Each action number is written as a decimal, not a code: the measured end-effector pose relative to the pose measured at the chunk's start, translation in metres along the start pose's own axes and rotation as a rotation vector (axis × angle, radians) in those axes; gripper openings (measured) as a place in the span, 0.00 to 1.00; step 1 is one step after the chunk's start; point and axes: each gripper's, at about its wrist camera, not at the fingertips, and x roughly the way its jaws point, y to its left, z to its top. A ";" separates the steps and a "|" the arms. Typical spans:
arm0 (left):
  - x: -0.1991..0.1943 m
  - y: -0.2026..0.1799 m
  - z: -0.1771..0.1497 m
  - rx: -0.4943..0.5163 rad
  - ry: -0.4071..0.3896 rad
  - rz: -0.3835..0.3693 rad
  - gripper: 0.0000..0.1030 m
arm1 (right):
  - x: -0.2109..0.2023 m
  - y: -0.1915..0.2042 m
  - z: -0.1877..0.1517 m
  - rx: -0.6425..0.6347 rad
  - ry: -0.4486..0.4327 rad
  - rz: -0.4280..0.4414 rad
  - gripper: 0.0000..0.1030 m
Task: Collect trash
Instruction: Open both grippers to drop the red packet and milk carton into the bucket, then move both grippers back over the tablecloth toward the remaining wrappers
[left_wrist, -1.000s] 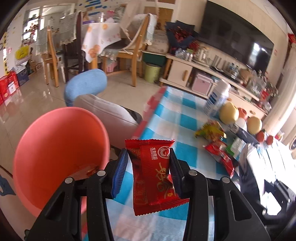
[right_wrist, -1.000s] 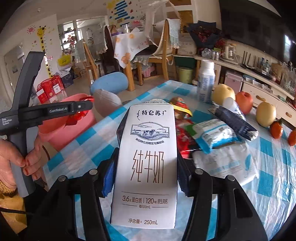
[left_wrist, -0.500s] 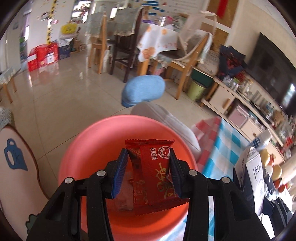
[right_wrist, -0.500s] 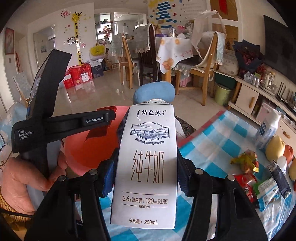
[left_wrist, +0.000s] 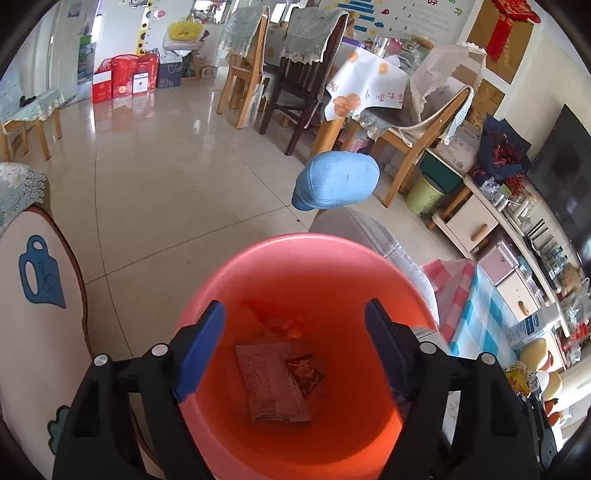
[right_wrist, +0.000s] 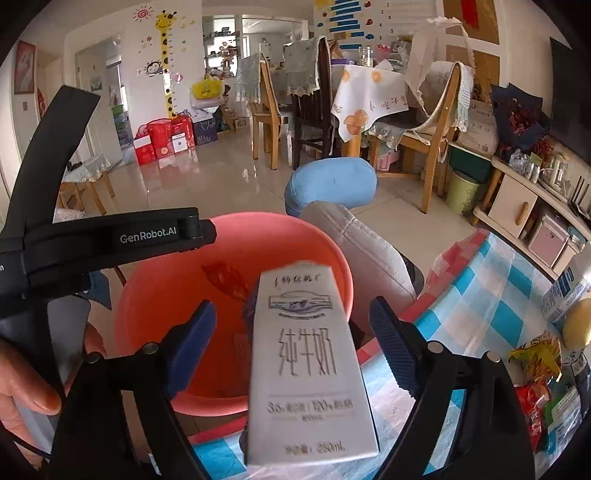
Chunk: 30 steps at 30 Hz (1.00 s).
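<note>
Left wrist view: the left tongs (left_wrist: 293, 345) are opening with nothing between them, over the pink bucket (left_wrist: 306, 258) — a red snack wrapper (left_wrist: 304, 373) and a pale packet (left_wrist: 267, 380) lie on its floor below. In the right wrist view the right tongs (right_wrist: 291, 347) are opening too; the blurred milk carton (right_wrist: 306, 369) sits between the pads, touching neither, just short of the bucket's rim, above the checked worktop (right_wrist: 491, 306).

One pink bucket (left_wrist: 314, 266) is seen, and two wrappers are counted at its bottom: one pale wrapper (left_wrist: 271, 380) and one small red wrapper (left_wrist: 303, 371). One white milk carton (right_wrist: 306, 365) is seen between the right tongs. Two tongs are counted, the left tongs (left_wrist: 293, 343) and the right tongs (right_wrist: 291, 343), and one blue cushion (right_wrist: 332, 186) is seen farther off.
</note>
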 end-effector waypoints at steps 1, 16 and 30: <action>0.000 -0.003 0.000 0.012 -0.008 0.010 0.80 | -0.004 -0.002 -0.002 0.014 -0.005 -0.002 0.83; -0.017 -0.021 -0.015 0.029 -0.150 -0.051 0.90 | -0.056 -0.025 -0.031 0.078 -0.051 -0.077 0.87; -0.034 -0.089 -0.041 0.249 -0.220 -0.164 0.91 | -0.103 -0.048 -0.084 0.054 -0.034 -0.233 0.87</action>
